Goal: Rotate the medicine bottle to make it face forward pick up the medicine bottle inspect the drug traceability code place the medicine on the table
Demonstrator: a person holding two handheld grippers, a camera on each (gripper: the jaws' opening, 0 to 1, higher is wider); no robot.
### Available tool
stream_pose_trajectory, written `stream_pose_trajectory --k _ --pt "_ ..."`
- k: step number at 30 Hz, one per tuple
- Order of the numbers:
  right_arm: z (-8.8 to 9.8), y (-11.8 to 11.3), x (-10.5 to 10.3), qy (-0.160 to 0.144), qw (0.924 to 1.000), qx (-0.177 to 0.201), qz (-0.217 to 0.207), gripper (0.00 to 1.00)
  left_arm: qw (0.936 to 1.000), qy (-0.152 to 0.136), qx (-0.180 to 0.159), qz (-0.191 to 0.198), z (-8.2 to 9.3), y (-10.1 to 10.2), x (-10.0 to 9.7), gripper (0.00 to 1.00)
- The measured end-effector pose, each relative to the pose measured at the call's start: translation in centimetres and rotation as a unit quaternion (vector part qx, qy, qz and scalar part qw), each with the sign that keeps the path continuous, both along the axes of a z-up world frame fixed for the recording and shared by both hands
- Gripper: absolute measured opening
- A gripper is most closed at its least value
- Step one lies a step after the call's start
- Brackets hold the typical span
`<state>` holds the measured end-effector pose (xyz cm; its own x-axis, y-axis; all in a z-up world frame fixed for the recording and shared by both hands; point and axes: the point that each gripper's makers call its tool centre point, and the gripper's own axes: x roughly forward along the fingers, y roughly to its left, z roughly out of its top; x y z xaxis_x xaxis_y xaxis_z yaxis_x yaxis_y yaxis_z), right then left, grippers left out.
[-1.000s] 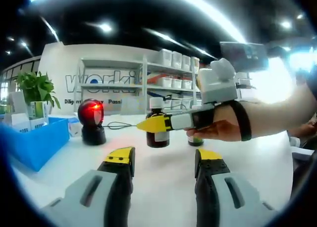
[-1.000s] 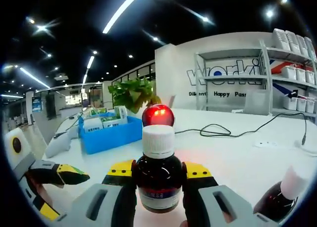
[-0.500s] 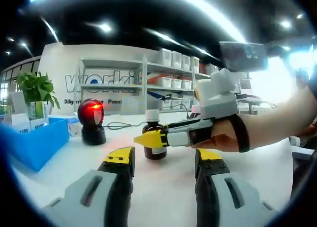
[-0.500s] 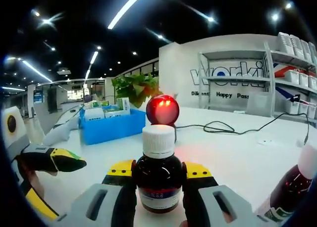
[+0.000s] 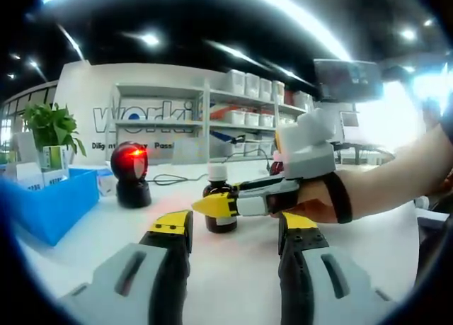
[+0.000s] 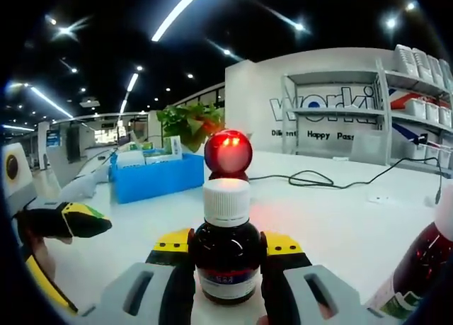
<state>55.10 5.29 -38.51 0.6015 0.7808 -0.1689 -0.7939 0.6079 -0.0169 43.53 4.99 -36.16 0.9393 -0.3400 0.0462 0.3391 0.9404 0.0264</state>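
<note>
Lowering the medicine bottle (image 6: 226, 251) clamped in our right gripper (image 6: 226, 258) toward the table (image 6: 340, 226), with the scanner (image 6: 228, 154) at twelve o'clock, we judge placement near; left gripper (image 5: 233, 233) hangs open.

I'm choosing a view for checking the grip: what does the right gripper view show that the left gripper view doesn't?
Right gripper view alone: the bottle seen close between the right tongs, its white cap up and its label facing the camera, and a second bottle at the right edge.

Left gripper view alone: the right tongs from the side with the hand behind them, and the open left tongs.

Both: the red-lit scanner, blue bin, plant, shelves.
</note>
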Motion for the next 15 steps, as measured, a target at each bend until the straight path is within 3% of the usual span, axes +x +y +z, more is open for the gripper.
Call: stream_pose_trajectory --k 11,15 --pt "0.12 -0.07 -0.19 -0.008 1.0000 0.005 0.003 0.31 1.0000 0.001 0.003 0.001 -0.08 -0.01 -0.01 0.39" --pt "0.25 -0.05 -0.49 0.012 0.9995 0.022 0.017 0.32 1.0000 0.002 0.003 0.000 -0.13 -0.02 0.01 0.39"
